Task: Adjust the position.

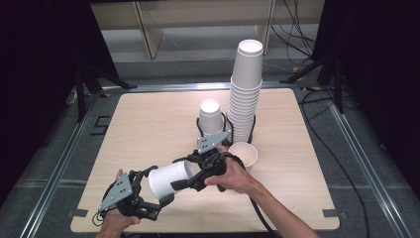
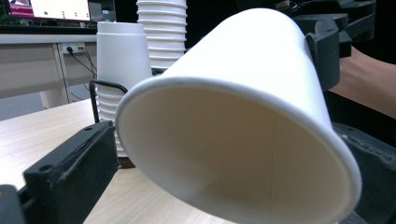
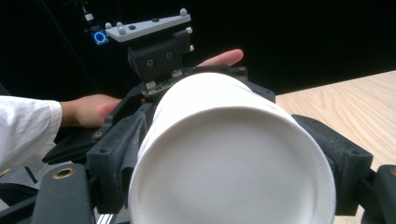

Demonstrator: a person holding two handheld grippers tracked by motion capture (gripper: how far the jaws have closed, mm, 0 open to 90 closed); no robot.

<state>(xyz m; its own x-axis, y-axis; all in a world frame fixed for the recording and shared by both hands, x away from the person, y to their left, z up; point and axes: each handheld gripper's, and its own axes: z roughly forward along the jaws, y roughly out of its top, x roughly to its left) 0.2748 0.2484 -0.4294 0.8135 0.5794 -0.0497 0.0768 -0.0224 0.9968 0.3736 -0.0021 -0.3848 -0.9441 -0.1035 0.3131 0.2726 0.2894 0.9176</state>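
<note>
The paper cup [image 1: 168, 179] lies on its side in the air just above the near part of the desk [image 1: 148, 124], its open mouth toward my left hand and its closed base toward my right. I judge it very light and thin-walled: it will dent under a hard squeeze, and its smooth, tapered wall could slip out toward the narrow end. The stiffest holds are the rolled rim and the base ring.

My right hand-held gripper [image 1: 200, 174] pinches the cup near its base, one jaw on either side, as the right gripper view confirms. My left hand-held gripper [image 1: 148, 201] sits at the mouth with its jaws spread to either side of the rim; I cannot tell whether they touch it.

My right forearm reaches in from the lower right, my left hand from the bottom edge. Beyond stand a short cup stack [image 1: 210, 116], a tall cup stack [image 1: 245, 94] and a lone upright cup [image 1: 243, 154].
</note>
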